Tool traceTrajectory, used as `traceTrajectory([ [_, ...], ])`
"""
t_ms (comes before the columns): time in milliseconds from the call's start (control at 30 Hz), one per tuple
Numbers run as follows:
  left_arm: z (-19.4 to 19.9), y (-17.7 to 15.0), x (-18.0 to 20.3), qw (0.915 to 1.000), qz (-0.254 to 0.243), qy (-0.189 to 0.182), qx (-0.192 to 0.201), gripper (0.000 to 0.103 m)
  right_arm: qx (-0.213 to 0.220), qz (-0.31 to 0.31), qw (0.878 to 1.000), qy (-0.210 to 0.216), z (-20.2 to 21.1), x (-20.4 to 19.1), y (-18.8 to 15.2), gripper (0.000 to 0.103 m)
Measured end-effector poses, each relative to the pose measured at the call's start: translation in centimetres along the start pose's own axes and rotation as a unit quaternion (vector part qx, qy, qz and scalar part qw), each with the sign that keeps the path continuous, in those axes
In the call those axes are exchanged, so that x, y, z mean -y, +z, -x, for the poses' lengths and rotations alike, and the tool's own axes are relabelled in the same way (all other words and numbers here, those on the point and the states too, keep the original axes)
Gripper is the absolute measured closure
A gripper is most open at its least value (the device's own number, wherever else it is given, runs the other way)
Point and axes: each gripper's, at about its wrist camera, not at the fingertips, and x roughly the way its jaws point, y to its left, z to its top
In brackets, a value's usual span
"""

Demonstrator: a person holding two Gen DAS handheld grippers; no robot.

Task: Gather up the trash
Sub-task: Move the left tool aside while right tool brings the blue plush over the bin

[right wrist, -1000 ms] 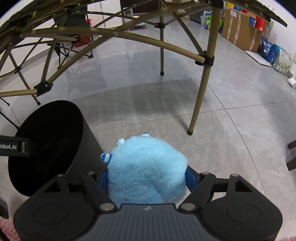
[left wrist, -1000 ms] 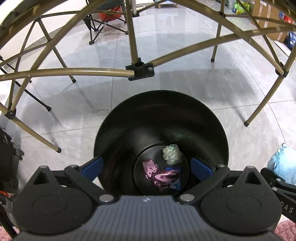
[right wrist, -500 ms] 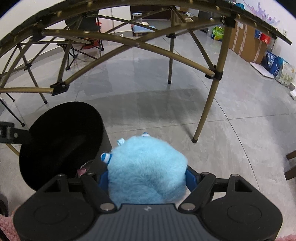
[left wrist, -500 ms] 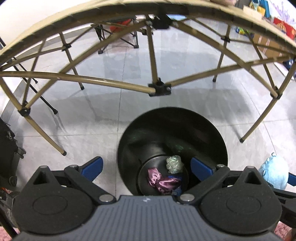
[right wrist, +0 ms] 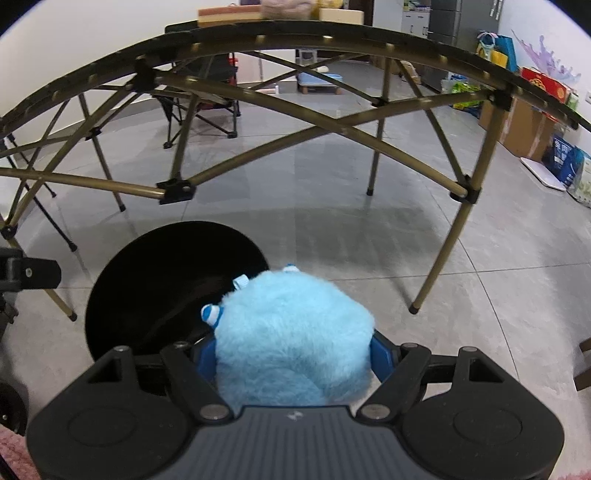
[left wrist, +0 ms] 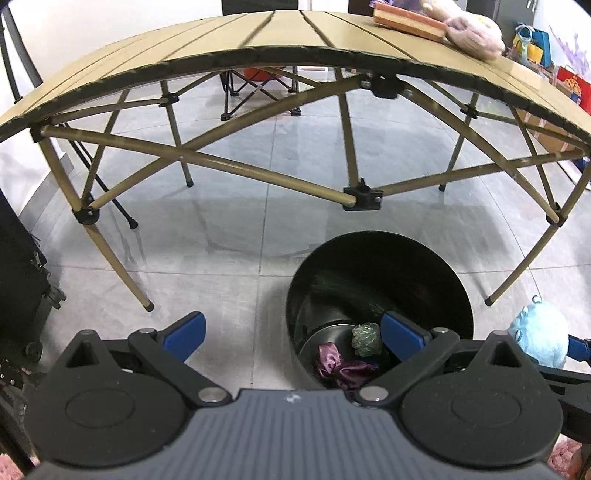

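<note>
Your right gripper (right wrist: pixel 291 354) is clamped on the fluffy blue plush toy (right wrist: pixel 291 343), black trash bin (right wrist: pixel 155 280) at 10 o'clock, left gripper (left wrist: pixel 291 332) gaping empty.

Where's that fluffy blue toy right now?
The fluffy blue toy is clamped in the right gripper, held just right of the black bin on the floor.

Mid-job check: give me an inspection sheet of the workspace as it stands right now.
Surface: grey tiled floor, bare around the bin.
Job's things: black bin upright, holding a purple wrapper and a greenish crumpled wad.
Clutter: blue plush toy.
Grippers: left gripper open, empty; right gripper shut on the plush toy.
Cables: nothing seen.
Surroundings: folding table with items on top, camp chair, cardboard boxes.
</note>
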Motion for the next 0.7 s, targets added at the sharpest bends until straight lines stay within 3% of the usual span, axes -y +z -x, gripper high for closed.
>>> traceTrajectory([
  [267,0.7,0.1,-2.7,0.9996,0.025,0.004,0.011,0.0,0.004,0.025,0.999,0.02,-0.3,-3.2,1.2,0.026],
  [700,-0.2,0.1,-7.4,0.9973,0.065,0.034,0.005,0.0,-0.024,0.063,0.997,0.041,-3.1,-8.5,2.4,0.026],
])
